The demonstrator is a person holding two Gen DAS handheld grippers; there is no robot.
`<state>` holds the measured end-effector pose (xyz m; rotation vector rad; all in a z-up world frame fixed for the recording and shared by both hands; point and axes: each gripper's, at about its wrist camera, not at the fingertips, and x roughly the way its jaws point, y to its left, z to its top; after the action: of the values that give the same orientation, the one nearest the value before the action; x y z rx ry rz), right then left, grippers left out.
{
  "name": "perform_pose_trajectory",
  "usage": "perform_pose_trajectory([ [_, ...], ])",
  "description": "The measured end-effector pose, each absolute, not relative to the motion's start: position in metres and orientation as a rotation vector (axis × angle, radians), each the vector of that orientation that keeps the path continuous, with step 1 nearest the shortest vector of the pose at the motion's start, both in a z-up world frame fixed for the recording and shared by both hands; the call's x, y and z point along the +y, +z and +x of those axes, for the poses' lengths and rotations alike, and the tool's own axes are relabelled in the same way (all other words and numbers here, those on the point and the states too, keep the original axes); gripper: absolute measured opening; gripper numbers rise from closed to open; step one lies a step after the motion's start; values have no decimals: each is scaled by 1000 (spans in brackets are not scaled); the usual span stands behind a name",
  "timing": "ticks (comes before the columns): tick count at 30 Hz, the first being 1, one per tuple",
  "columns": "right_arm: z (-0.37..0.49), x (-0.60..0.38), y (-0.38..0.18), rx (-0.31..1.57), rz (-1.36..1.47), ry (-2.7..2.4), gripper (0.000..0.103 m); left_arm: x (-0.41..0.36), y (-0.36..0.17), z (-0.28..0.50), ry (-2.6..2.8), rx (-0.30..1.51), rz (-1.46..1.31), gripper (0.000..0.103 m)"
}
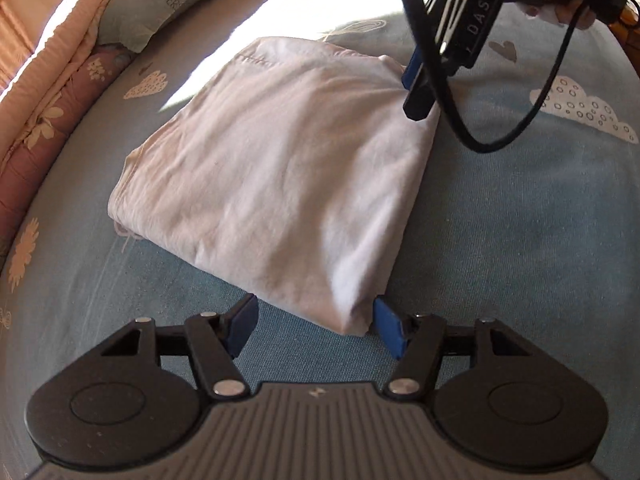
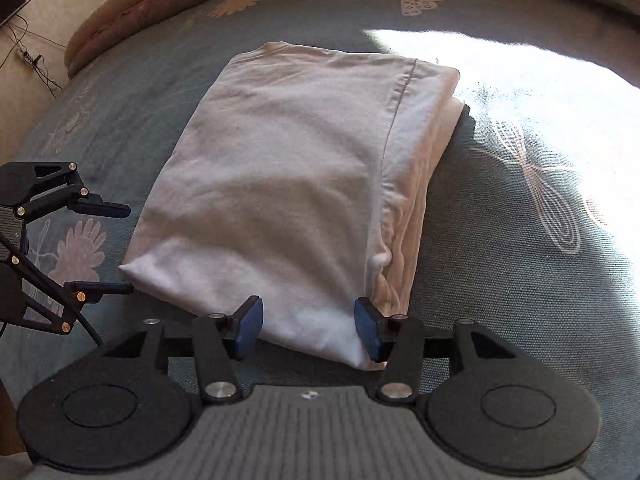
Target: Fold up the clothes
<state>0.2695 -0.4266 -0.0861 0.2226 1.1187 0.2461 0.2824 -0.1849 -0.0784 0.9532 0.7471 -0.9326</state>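
Note:
A pale garment lies folded into a thick rectangle on the blue-grey patterned bed sheet. My left gripper stands open at its near corner, with the fabric's tip lying between the blue pads and not squeezed. It also shows in the right wrist view as the left gripper, open at the garment's left corner. My right gripper is open around the other near corner, with cloth between the pads but no pinch. In the left wrist view the right gripper rests over the far right corner.
A pale green pillow and a pink flowered quilt line the bed's far left edge. A black cable hangs from the right gripper, held by a hand. Floor with wires lies beyond the bed. A sunlit patch crosses the sheet.

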Motion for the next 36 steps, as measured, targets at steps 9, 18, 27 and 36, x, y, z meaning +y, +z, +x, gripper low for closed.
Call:
perform_pose_trajectory([
  [9, 269, -421, -87, 1110, 215, 239, 65, -204, -88, 273, -837, 581, 1097, 69],
  [18, 269, -419, -83, 1118, 181, 245, 65, -177, -59, 284, -832, 785, 859, 69],
  [27, 267, -401, -77, 1087, 48, 259, 65, -185, -73, 317, -810, 771, 725, 66],
  [36, 256, -404, -71, 1083, 9, 261, 67, -165, -53, 332, -809, 867, 590, 67],
])
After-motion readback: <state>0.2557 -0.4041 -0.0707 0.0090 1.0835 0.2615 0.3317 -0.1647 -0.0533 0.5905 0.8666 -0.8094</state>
